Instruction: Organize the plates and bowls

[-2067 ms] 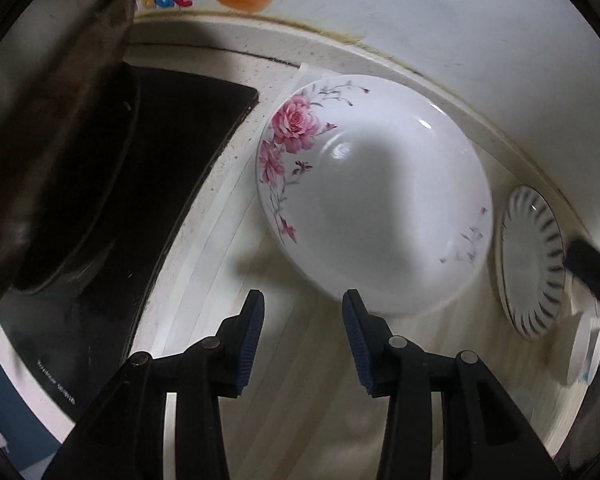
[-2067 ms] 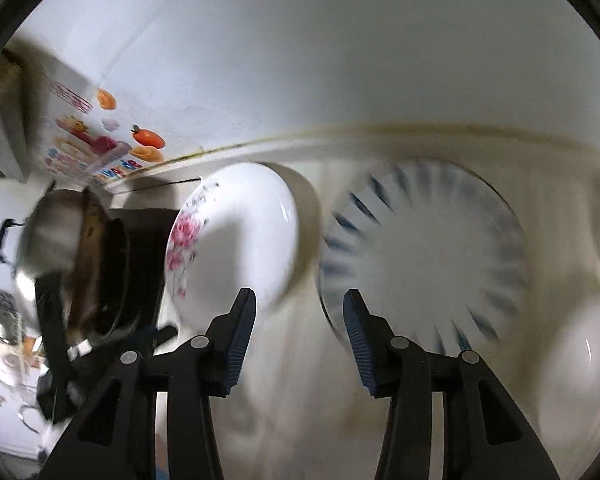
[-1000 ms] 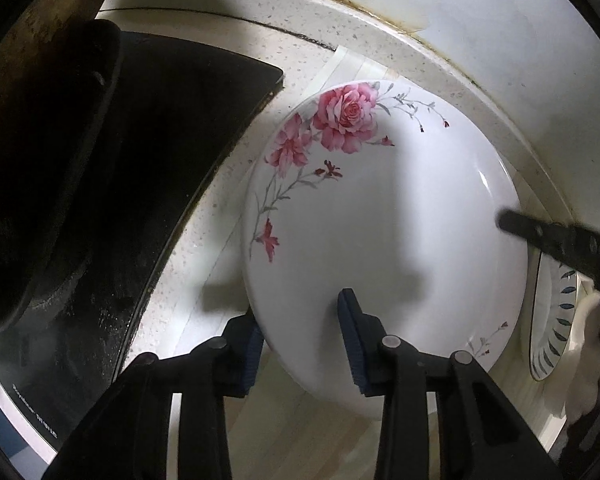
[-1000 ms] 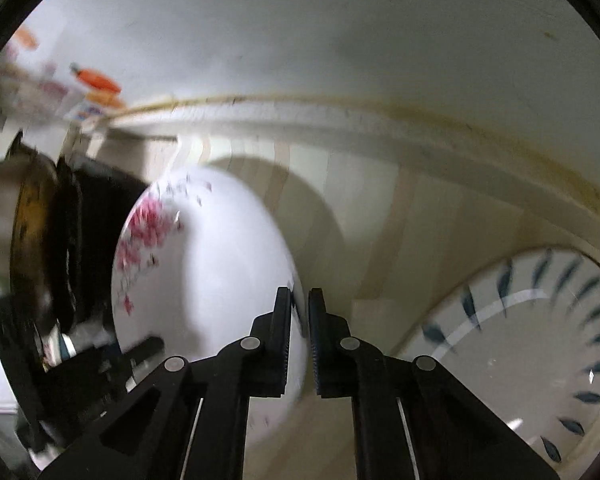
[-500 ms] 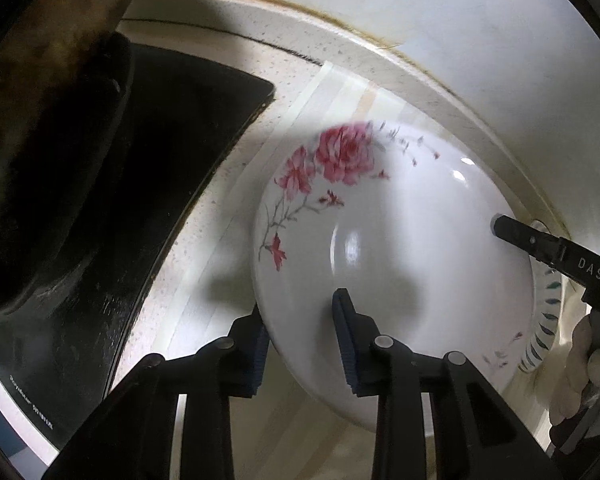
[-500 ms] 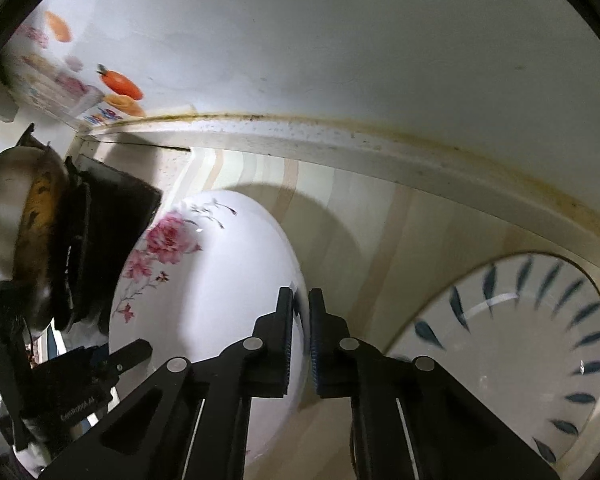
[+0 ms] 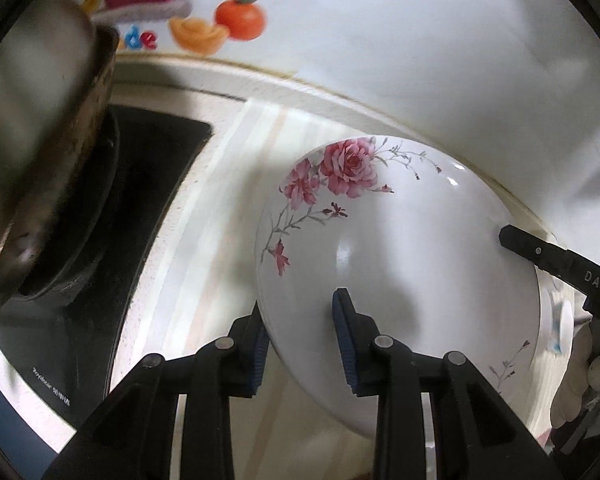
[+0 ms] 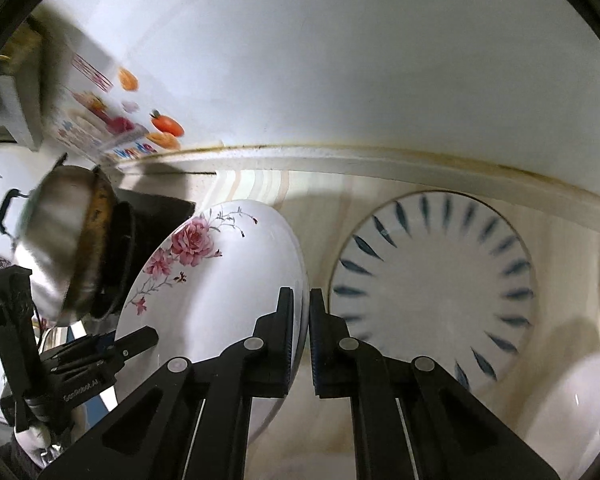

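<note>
A white bowl with pink roses [image 7: 412, 248] hangs tilted above the counter, held on two sides. My left gripper [image 7: 300, 340] is shut on its near rim, one pad outside and one inside. My right gripper [image 8: 305, 320] is shut on the opposite rim of the rose bowl [image 8: 216, 292]; its tip shows as a black finger [image 7: 540, 252] in the left wrist view. A flat white plate with blue leaf strokes [image 8: 432, 280] lies on the counter to the right of the bowl. The left gripper [image 8: 136, 342] appears at the bowl's lower left in the right wrist view.
A black stove top [image 7: 120, 208] with a steel wok [image 7: 32, 152] sits left of the bowl. The white wall [image 8: 340, 60] with fruit stickers [image 7: 220, 24] runs behind the counter edge. Another white dish [image 8: 588, 392] lies at the far right.
Both grippers closed on the rose bowl's rims and lifted it off the counter. The bowl now sits higher and tilted, shifted toward the blue-stroked plate.
</note>
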Tool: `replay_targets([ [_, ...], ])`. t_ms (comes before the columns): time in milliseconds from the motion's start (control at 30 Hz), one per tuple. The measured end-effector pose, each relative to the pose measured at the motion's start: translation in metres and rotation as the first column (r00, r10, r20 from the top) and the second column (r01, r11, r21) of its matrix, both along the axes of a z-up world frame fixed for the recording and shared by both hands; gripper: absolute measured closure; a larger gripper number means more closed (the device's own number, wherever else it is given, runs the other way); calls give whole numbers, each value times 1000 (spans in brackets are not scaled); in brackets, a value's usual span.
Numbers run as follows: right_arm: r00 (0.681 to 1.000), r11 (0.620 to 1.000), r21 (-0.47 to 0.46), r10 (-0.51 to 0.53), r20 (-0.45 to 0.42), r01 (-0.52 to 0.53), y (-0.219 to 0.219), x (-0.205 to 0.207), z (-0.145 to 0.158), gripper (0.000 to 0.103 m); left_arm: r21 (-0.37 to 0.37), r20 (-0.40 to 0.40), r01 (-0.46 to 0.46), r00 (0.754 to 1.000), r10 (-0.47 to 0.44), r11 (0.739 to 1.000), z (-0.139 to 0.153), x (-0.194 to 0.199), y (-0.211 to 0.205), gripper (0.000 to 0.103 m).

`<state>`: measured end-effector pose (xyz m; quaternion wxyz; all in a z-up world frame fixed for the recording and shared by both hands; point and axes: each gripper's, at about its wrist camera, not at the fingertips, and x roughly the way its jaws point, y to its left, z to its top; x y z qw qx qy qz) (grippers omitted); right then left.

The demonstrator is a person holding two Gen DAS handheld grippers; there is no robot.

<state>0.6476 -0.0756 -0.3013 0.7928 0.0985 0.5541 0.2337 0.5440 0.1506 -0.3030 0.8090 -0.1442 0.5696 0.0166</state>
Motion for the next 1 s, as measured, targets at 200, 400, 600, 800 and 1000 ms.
replay_targets([
  [200, 997, 996, 44, -77, 28, 76, -58, -59, 34, 94, -8, 18, 90, 996, -90, 996, 23, -28, -32, 75],
  [400, 988, 987, 55, -150, 30, 148, -98, -116, 41, 94, -1, 6, 182, 983, -182, 983, 25, -53, -66, 75],
  [600, 978, 977, 47, -208, -8, 208, -134, -169, 20, 94, -7, -45, 253, 966, -253, 967, 6, -67, -96, 75],
  [800, 962, 964, 52, -256, -96, 262, -156, -202, -24, 94, 10, -124, 307, 945, -303, 952, -23, -77, -114, 75],
  [1000, 947, 960, 52, -263, -182, 276, -156, -219, -68, 94, 39, -176, 325, 933, -314, 945, -42, -76, -117, 75],
])
